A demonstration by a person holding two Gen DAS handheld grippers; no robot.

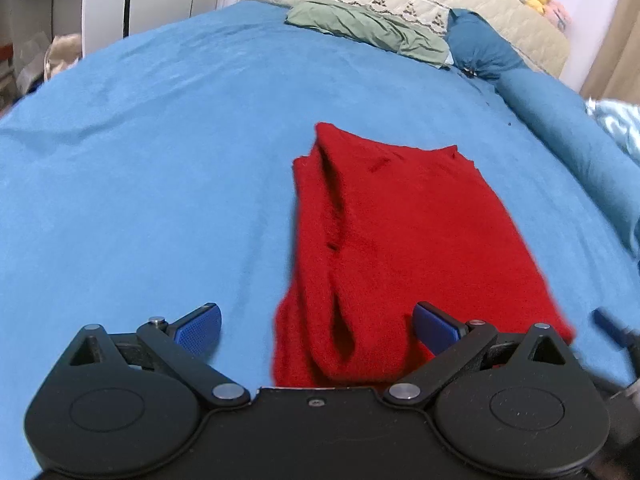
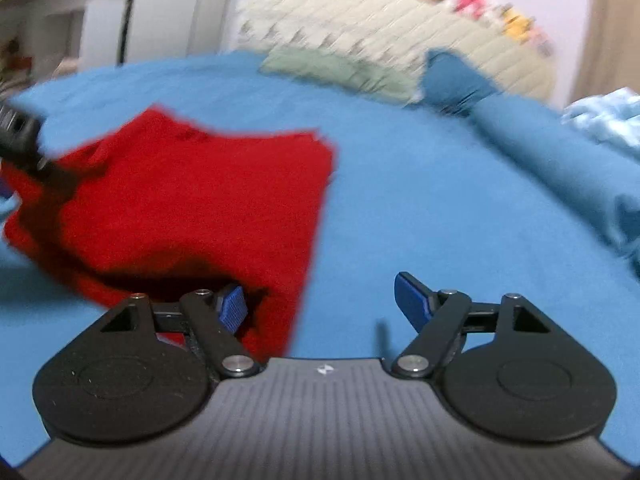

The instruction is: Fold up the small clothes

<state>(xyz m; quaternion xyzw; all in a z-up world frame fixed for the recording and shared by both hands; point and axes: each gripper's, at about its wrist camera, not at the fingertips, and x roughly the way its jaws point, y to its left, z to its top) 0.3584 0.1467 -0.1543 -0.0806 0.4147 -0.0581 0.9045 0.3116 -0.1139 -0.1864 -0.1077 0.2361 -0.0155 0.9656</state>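
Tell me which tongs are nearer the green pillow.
Cannot tell. Both tongs, left and right, sit open at the red garment's near edge, far from the green pillow.

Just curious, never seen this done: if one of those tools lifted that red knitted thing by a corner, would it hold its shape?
Probably not. The red knit garment lies in soft rounded folds, so it would likely droop and unfold. Its fuzzy surface suggests it grips rather than slips. It looks light.
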